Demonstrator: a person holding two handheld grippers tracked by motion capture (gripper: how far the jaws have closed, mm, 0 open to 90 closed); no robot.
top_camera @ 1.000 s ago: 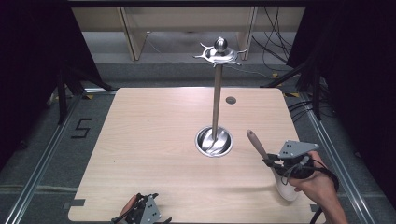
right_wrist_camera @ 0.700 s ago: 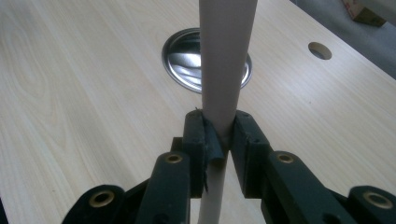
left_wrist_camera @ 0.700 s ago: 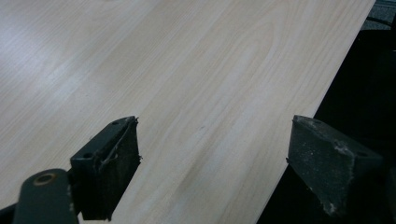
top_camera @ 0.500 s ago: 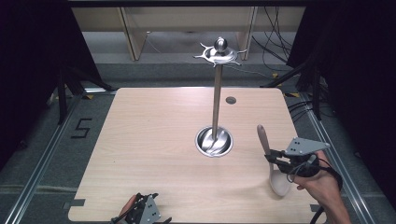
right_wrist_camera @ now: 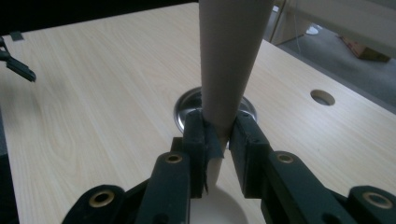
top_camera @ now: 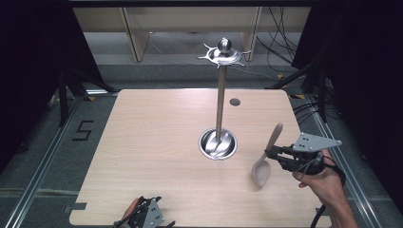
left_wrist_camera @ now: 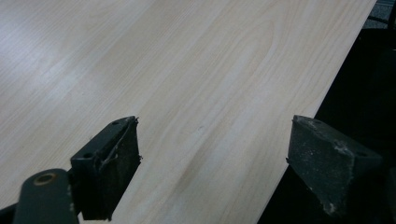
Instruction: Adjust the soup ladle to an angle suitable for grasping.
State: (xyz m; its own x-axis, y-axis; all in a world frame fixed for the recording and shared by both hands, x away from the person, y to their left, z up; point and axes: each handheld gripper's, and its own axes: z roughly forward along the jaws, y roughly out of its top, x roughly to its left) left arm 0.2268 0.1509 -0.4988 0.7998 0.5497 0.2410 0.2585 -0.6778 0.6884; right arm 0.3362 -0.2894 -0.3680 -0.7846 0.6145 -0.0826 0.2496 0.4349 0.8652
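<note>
Right claw — closed on the pale wooden spoon, both pads clamped on the neck of the handle just above the bowl, as the right gripper view confirms. The spoon is held clear of the light wood-grain worktop, tilted: its oval bowl hangs below and slightly to the near side of the claw, its tapered handle rises up and away past the claw tips. The person's right hand holds the gripper body behind the claw.

Beyond the claw, to its far left in the high view, stands the polished steel utensil stand — round dished base, upright rod, hooked crown on top. The base shows directly behind the gripped handle in the right gripper view, apart from the spoon.

Left claw — open, nothing between the pads, poised over the near edge of the worktop. In the high view it sits well apart from the spoon.
</note>
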